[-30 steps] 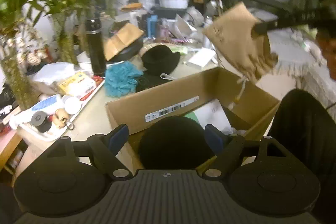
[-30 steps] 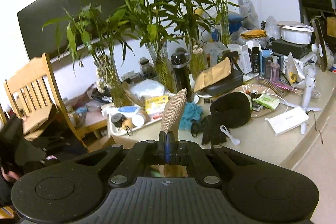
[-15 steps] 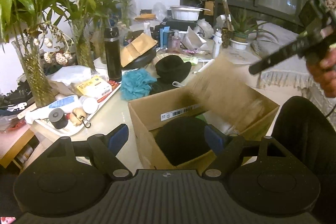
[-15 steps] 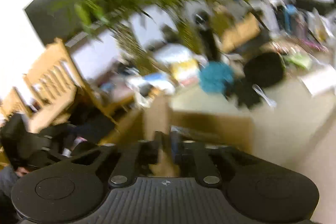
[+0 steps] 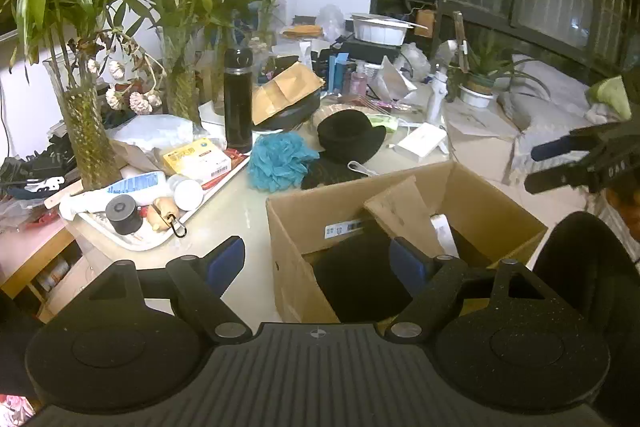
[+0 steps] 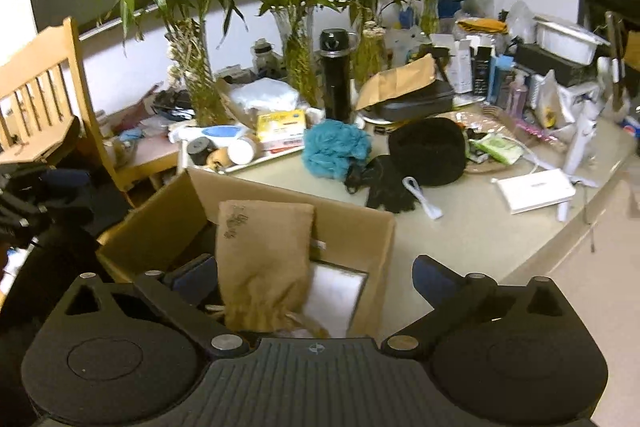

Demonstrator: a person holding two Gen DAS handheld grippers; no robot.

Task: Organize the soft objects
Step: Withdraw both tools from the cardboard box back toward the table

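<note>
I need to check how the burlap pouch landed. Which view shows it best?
The right wrist view: the pouch fills the near foreground, leaning inside the box. The left wrist view shows only its top part, partly hidden by a finger.

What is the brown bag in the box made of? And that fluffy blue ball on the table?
The brown bag looks like coarse woven cloth, maybe burlap: matte, grainy, gathered at its drawstring end. The cardboard box shows plain brown board. The blue ball looks like bunched plastic mesh, a bath pouf, judging by its ruffles.
</note>
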